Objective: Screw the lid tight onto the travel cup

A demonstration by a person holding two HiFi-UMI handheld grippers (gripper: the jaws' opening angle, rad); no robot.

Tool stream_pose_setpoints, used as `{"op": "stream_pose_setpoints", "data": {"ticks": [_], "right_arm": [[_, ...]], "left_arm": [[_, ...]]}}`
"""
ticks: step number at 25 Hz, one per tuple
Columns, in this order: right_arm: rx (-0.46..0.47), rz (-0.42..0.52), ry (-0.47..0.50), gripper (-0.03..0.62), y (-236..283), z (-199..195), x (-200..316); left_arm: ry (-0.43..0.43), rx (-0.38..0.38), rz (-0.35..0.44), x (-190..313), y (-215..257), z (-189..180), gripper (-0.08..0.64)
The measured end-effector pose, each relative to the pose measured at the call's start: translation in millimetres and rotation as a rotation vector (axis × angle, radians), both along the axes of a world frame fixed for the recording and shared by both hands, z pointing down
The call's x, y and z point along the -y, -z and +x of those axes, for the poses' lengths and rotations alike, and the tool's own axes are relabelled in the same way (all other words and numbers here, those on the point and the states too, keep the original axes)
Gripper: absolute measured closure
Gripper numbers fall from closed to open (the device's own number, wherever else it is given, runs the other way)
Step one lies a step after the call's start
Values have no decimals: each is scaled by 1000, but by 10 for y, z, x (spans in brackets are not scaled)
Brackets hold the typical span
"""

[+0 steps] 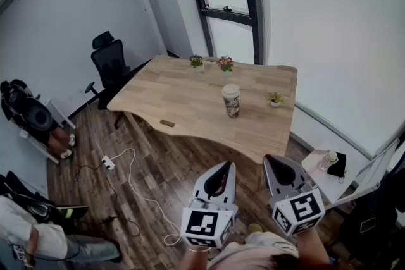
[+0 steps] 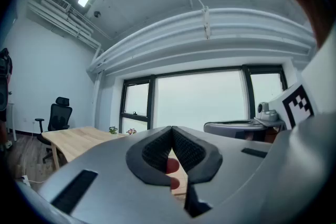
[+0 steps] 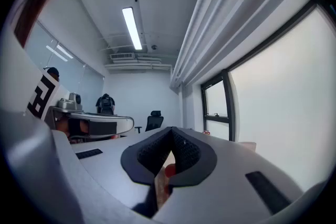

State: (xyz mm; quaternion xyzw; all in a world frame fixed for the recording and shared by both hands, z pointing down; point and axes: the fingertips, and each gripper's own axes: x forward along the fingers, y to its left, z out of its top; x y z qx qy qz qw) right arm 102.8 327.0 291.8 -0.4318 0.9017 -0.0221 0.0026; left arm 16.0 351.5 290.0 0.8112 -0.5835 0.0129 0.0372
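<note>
The travel cup (image 1: 231, 101) stands upright on the wooden table (image 1: 183, 98), a pale lid on top of its patterned body. My left gripper (image 1: 223, 171) and right gripper (image 1: 276, 164) are held side by side well short of the table's near edge, over the floor, both shut with nothing between the jaws. In the left gripper view the left gripper (image 2: 171, 140) shows its dark pads meeting at the tip; the table (image 2: 79, 139) lies off to the left. In the right gripper view the right gripper (image 3: 171, 140) is likewise pressed together, empty.
Three small potted plants (image 1: 197, 62) (image 1: 224, 64) (image 1: 274, 99) sit on the table, and a small dark object (image 1: 167, 123) lies near its front edge. A black office chair (image 1: 109, 63) stands at the left. A white cable and power strip (image 1: 108, 163) lie on the floor. A side shelf (image 1: 329, 167) is at right.
</note>
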Motion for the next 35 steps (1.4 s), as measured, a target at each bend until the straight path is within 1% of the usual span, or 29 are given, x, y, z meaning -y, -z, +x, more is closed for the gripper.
{"op": "stream_pose_setpoints", "data": {"ticks": [3,7,12,21,27,35], "right_arm": [[-8,0,4,592,-31,50,164],[15,-15,28,592,-66,101,383],[12,-18,52,592,-116,155,673],[28,-26,88,592,-158,218,1049],[21,-40,88,592,-209,148,1252],[22,-49,77,592,-246,-114,1596]], "left_arm": [[-4,0,-5,169,-26,62,558],[2,10,-5,409,-71,107,558],[9,-2,-9,683,-114,194,558],[29,13,-42,1009,-213,288,558],[27,12,-50,1191,-248,237,558],[9,15,-63,1570,-335,-62,558]]}}
